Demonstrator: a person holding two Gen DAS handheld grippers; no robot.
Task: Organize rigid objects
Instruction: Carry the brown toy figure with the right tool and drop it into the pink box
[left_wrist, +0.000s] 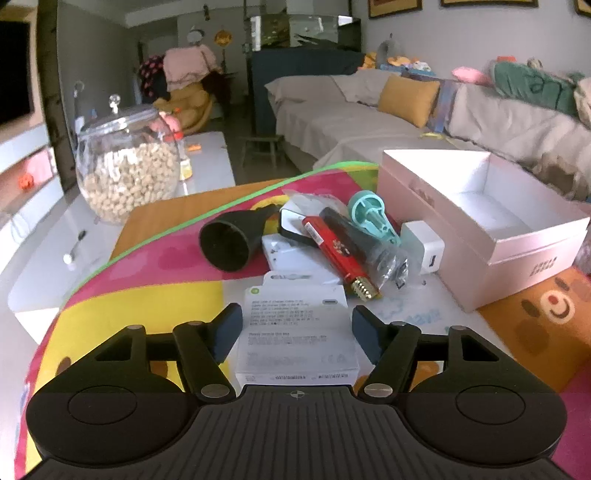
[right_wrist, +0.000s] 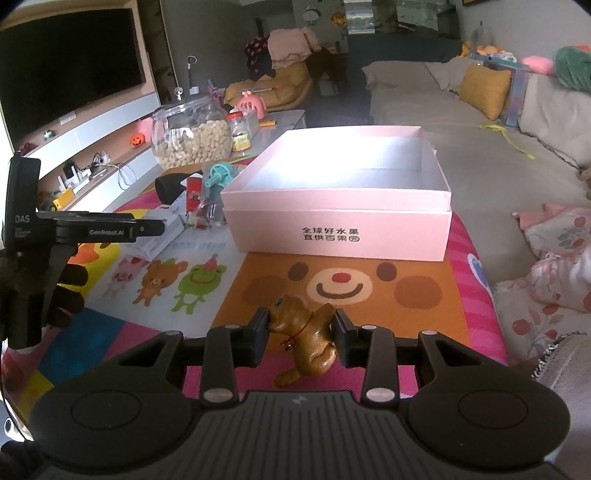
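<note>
Wooden bear figurine (right_wrist: 307, 334) clamped in right tongs (right_wrist: 301, 334), box (right_wrist: 334, 218) at twelve o'clock; left tongs (left_wrist: 296, 325) gape wide, empty, straddling white carton (left_wrist: 295, 332).

Left gripper (left_wrist: 296, 325) hovers low with jaws spread wide; right gripper (right_wrist: 300, 334) is clamped on a wooden figurine (right_wrist: 304, 339) (a gloved hand grips the left one)
</note>
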